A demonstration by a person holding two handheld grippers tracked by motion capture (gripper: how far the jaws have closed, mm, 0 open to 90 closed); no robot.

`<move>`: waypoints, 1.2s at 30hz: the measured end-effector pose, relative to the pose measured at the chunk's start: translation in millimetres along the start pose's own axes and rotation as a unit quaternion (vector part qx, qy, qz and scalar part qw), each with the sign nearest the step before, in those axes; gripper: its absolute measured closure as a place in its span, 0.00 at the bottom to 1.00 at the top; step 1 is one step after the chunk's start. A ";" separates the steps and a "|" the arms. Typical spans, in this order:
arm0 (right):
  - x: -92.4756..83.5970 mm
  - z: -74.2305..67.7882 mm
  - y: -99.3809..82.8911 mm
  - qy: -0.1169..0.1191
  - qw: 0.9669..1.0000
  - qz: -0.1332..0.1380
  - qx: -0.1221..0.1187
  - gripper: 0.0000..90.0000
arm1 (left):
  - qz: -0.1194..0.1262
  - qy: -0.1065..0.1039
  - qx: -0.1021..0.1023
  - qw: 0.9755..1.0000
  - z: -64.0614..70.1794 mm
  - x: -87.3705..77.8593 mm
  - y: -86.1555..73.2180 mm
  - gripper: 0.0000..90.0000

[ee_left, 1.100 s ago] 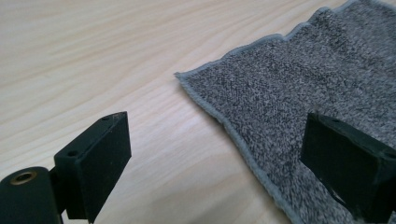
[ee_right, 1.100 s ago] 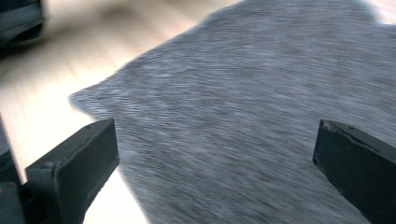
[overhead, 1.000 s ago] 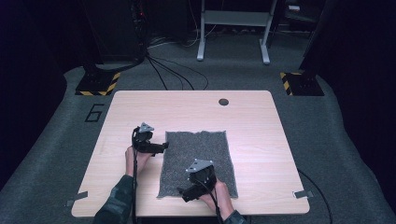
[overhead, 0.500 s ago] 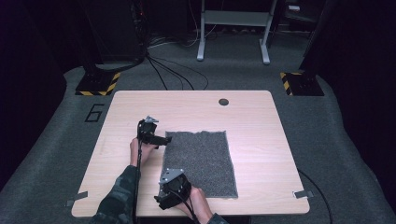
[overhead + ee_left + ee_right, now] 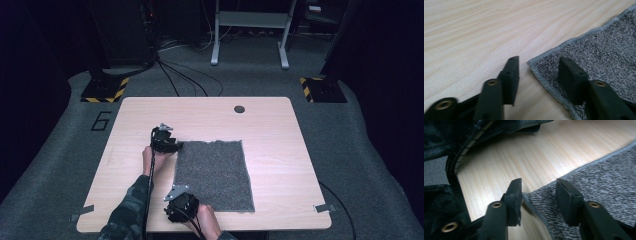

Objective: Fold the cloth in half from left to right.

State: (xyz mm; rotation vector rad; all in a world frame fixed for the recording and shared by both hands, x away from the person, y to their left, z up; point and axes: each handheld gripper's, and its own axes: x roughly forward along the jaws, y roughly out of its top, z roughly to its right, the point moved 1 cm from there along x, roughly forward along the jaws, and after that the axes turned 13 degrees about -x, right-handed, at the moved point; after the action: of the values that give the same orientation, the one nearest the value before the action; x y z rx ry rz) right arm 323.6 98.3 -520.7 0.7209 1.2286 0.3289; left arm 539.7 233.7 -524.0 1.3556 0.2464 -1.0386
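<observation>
Light wood table (image 5: 280, 165), rounded corners. Grey towel (image 5: 215, 172) lies flat, near-centre. Small dark round disc (image 5: 239, 109) at far edge, right of centre.

We saw a grey towel (image 5: 214, 174) lying flat and spread open on the light wooden table (image 5: 280, 150), toward the near side and slightly left of centre. It was a rectangle, longer from front to back, with its near edge close to the table's front edge. Its surface was a speckled dark-and-light grey terry (image 5: 604, 50), finished with a paler stitched hem along the border. One corner (image 5: 532, 63) lay smooth against the wood, and another corner (image 5: 529, 197) looked slightly lifted or curled.
</observation>
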 end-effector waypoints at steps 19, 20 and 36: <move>-8.4 0.1 -11.8 -0.013 1.000 0.017 0.010 0.95 | 0.007 0.008 0.002 1.000 10.3 1.6 -3.8 0.98; -10.7 -1.0 -12.1 -0.021 0.999 0.027 0.019 0.95 | 0.004 0.007 0.002 1.000 10.6 0.6 -3.5 0.98; -57.9 8.1 -0.2 -0.018 0.993 0.107 0.037 0.95 | 0.030 0.008 0.004 0.999 18.3 -23.1 15.8 0.98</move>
State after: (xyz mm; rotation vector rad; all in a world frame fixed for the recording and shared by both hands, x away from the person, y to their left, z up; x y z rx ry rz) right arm 312.3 61.2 -477.0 0.9227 1.1352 0.4472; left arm 530.8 226.3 -492.6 1.3719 0.2118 -0.9791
